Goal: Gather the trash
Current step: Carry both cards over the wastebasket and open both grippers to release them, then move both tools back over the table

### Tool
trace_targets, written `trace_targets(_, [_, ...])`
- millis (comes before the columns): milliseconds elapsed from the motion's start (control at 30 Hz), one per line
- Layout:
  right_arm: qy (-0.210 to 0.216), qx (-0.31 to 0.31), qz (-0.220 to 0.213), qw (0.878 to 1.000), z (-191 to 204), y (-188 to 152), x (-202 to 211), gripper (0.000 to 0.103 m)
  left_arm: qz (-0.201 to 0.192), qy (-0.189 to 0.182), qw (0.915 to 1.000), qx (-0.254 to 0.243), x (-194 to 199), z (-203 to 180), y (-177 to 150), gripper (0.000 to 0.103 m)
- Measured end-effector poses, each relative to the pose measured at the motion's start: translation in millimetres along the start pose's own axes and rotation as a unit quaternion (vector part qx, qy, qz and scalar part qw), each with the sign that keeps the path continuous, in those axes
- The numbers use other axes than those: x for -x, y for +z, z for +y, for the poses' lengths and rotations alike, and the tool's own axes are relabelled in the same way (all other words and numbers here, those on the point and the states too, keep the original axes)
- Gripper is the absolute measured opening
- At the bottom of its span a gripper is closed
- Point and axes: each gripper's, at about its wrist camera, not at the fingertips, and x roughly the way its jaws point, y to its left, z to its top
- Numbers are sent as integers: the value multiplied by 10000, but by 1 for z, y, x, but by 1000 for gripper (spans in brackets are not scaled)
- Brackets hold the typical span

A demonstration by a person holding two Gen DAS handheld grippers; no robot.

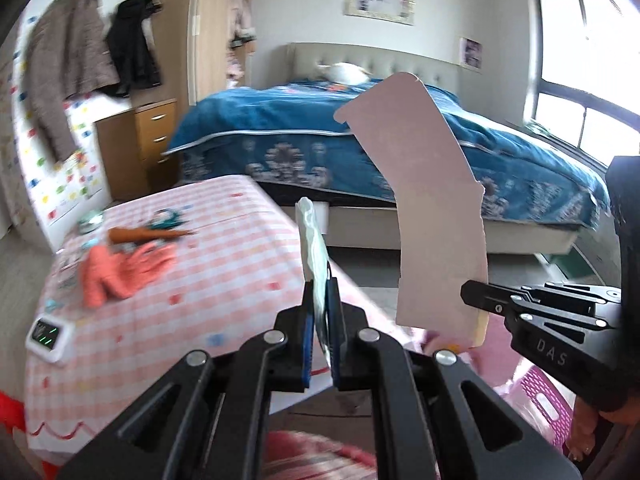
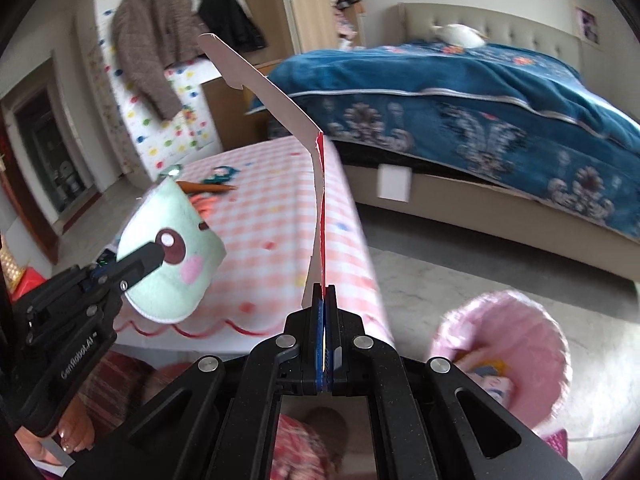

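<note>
Left tool (image 1: 320, 312), marked "GenRobot.AI", pinches a mint face-printed wrapper (image 2: 176, 256); right tool (image 2: 325, 320), marked "DAS", pinches pink card (image 1: 432, 208) near a pink basket (image 2: 532, 328) holding wrappers.

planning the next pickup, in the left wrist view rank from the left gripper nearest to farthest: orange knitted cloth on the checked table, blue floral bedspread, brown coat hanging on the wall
1. Orange knitted cloth, left of the left gripper, on the pink checked table.
2. Blue floral bedspread, ahead, beyond the table.
3. Brown coat, far upper left, on the wall.
</note>
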Motion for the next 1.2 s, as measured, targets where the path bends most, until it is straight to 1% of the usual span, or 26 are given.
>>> trace_targets(100, [-337, -280, -30, 9990, -33, -11, 16, 0, 20, -278, 9992, -278, -13, -34, 2, 4])
trace_targets(133, [-366, -301, -33, 9989, -37, -12, 18, 0, 21, -373, 9986, -384, -17, -46, 3, 4])
trace_targets(167, [-483, -392, -38, 9981, -48, -16, 23, 0, 31, -465, 9978, -477, -22, -58, 4, 4])
trace_targets(233, [-682, -564, -31, 9961, -68, -23, 30, 0, 64, -613, 9963, -605, -31, -76, 4, 4])
trace_targets(300, [-771, -641, -31, 9950, -79, -28, 33, 0, 83, -748, 9946, -716, -39, -94, 4, 4])
trace_targets(333, [-908, -743, -21, 9931, -92, -33, 37, 0, 108, -819, 9935, -784, -44, -104, 4, 4])
trace_targets(400, [-1024, -861, -19, 9910, -108, -40, 42, 0, 171, -978, 9911, -890, -55, -122, 5, 4])
trace_targets(500, [-1179, -1053, -40, 9874, -134, -45, 48, 0, 254, -1152, 9880, -995, -67, -142, 5, 4])
trace_targets(733, [-1466, -1323, -34, 9803, -175, -52, 46, 0, 388, -1424, 9839, -1012, -90, -163, 11, 5])
trace_targets(800, [-1519, -1379, 45, 9787, -185, -53, 40, 0, 411, -1470, 9835, -976, -95, -164, 13, 14])
trace_targets(833, [-1534, -1391, 71, 9783, -187, -52, 39, 3, 425, -1448, 9840, -947, -98, -163, 13, 33])
trace_targets(867, [-1594, -1457, 217, 9762, -195, -56, 32, 5, 409, -1434, 9845, -919, -97, -162, 14, 50])
trace_targets(900, [-1604, -1483, 245, 9755, -198, -55, 31, 7, 377, -1408, 9854, -878, -96, -158, 14, 54])
trace_targets(967, [-1634, -1538, 276, 9741, -201, -55, 31, 20, 374, -1337, 9869, -816, -95, -150, 15, 54])
trace_targets(1033, [-1625, -1558, 273, 9739, -200, -55, 32, 22, 377, -1205, 9891, -752, -91, -138, 15, 54])
trace_targets(1200, [-1482, -1480, 80, 9778, -189, -48, 43, 22, 369, -877, 9944, -454, -77, -103, 16, 54])
